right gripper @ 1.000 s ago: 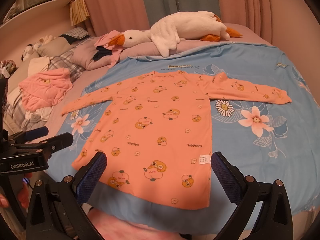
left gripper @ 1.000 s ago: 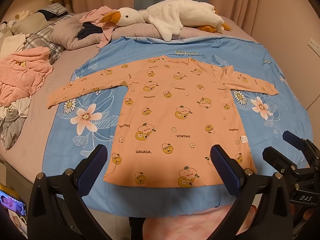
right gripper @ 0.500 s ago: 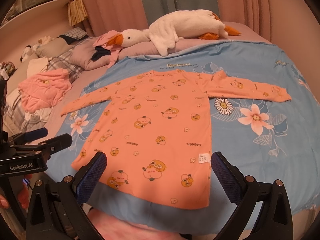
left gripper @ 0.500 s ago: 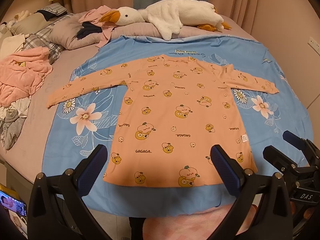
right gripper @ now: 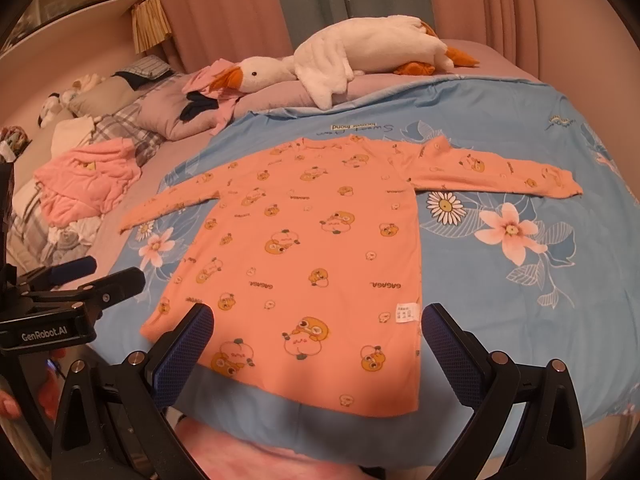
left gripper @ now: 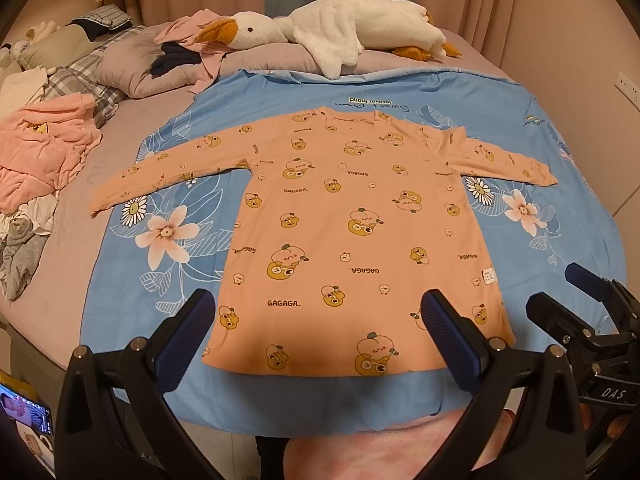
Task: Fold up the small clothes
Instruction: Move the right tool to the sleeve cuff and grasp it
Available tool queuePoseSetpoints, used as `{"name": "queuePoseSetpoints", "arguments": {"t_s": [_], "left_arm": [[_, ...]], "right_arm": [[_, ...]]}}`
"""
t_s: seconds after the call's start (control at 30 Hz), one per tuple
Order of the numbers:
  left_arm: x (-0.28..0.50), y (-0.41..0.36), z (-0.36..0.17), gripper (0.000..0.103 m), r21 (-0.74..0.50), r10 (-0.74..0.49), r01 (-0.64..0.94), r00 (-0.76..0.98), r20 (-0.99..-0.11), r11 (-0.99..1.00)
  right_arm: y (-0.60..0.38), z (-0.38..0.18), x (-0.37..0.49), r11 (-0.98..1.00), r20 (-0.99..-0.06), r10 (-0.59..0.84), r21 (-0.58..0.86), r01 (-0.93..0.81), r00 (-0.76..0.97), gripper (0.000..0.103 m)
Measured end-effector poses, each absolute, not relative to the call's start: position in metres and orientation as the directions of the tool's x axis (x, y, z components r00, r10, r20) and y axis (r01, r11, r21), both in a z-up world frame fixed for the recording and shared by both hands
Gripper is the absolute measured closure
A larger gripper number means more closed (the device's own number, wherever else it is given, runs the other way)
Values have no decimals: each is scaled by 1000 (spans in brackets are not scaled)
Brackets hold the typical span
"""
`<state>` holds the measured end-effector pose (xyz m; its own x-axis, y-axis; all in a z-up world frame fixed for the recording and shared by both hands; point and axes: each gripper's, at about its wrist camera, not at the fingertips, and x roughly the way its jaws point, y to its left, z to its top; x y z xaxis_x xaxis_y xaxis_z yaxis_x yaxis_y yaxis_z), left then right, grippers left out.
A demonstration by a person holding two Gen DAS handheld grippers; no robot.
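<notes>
Nothing has shifted since the earlier frames: the peach long-sleeved cotton shirt printed with cartoon faces [left gripper: 352, 236] lies flat, sleeves spread, on the blue floral sheet [left gripper: 168, 280] over the bed. Both the left gripper [left gripper: 318, 336] and right gripper [right gripper: 316, 344] hover at six o'clock of the hem, jaws wide and empty. Folding looks unstarted; a sleeve toward nine or three o'clock probably wants pinching first.

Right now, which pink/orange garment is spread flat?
The orange cartoon-print shirt on the blue sheet, sleeves out; the pink garment lies crumpled left.
</notes>
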<state>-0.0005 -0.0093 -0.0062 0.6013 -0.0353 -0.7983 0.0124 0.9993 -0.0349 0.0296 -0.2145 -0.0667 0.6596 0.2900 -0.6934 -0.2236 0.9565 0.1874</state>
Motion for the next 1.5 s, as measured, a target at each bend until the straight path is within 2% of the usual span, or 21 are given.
{"name": "queuePoseSetpoints", "arguments": {"t_s": [0.13,0.33,0.47,0.57,0.63,0.7,0.87,1.0,1.3,1.43,1.5], "left_arm": [[2,-8,-8,0,-43,-39,6,597,-801,999],[13,2,-16,0,-137,-105,-8,597,-795,991],[29,11,-28,0,-289,-234,8,608,-759,957],[54,16,-47,0,-393,-323,-1,570,-755,919],[74,12,-62,0,-387,-322,-23,512,-797,922],[85,9,-72,0,-363,-303,-33,483,-821,931],[116,-2,-89,0,-317,-277,-12,452,-848,949],[139,-8,-95,1,-302,-268,-3,451,-851,953],[191,-15,-99,1,-290,-263,13,464,-846,957],[210,-11,-101,1,-272,-225,-28,483,-846,962],[216,-7,-104,1,-272,-216,-48,485,-848,961]], "right_arm": [[-216,-68,31,957,-695,289,189,-220,659,0],[-223,-73,37,951,-687,310,218,-220,657,0],[-254,-89,54,865,-605,485,436,-246,632,0],[-289,-118,82,805,-605,541,574,-152,584,0],[-320,-139,98,773,-610,533,633,-44,586,0],[-346,-151,108,752,-611,509,659,33,606,0],[-412,-159,135,777,-672,334,593,211,661,0],[-458,-158,162,771,-660,240,575,273,712,0],[-538,-167,232,635,-601,121,658,404,790,0],[-555,-174,242,574,-574,81,695,433,815,5],[-557,-173,249,562,-576,59,694,450,815,12]]}}
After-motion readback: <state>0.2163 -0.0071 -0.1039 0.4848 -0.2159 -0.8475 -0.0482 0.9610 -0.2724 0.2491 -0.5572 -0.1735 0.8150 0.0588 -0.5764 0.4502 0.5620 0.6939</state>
